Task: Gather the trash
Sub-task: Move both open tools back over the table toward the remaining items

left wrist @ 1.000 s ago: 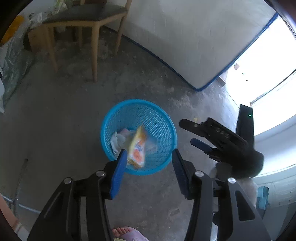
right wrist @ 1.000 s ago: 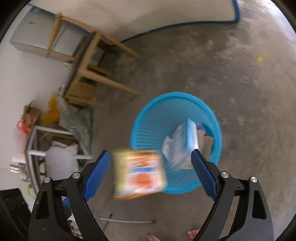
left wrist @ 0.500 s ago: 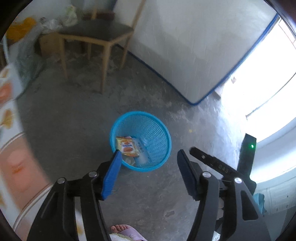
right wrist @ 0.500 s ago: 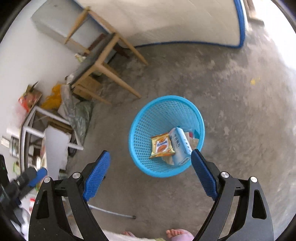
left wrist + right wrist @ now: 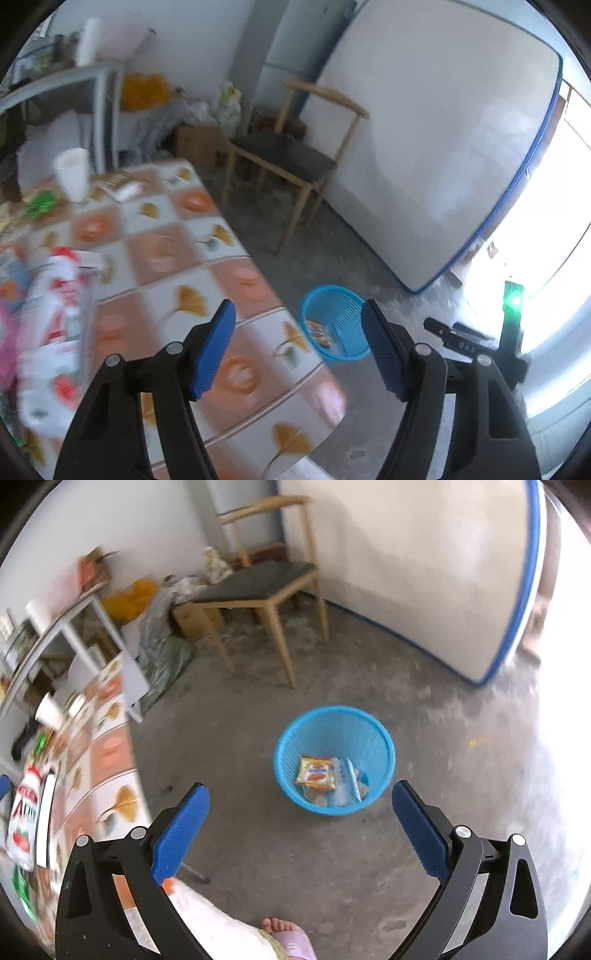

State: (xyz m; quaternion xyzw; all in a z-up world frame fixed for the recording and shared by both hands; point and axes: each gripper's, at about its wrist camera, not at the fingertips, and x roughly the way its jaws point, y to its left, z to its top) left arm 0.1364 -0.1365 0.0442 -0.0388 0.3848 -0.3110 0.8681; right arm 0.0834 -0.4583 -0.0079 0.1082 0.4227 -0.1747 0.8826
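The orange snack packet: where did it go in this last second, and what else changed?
The orange snack packet fell, released, into the blue basket. Both tongs, left and right, pulled up and away, empty, jaws opening; the table came into view. Basket and chair stayed put.

Free room: bare concrete floor [image 5: 424, 849] all round the blue mesh basket [image 5: 334, 760]; open access from above and every side. Basket top open, wrappers lie low inside, rim unobstructed.

Obstacles: table w/ patterned cloth [image 5: 229, 266] bounds the left side; its corner overlaps basket in left wrist view. Table surface cluttered w/ white cup [image 5: 74, 177] and red-white bag [image 5: 55, 306]. Wooden chair [image 5: 266, 587] stands behind basket, well apart. White panel w/ blue edge [image 5: 424, 572] closes off rear right. Person's foot [image 5: 291, 938] near the bottom edge.
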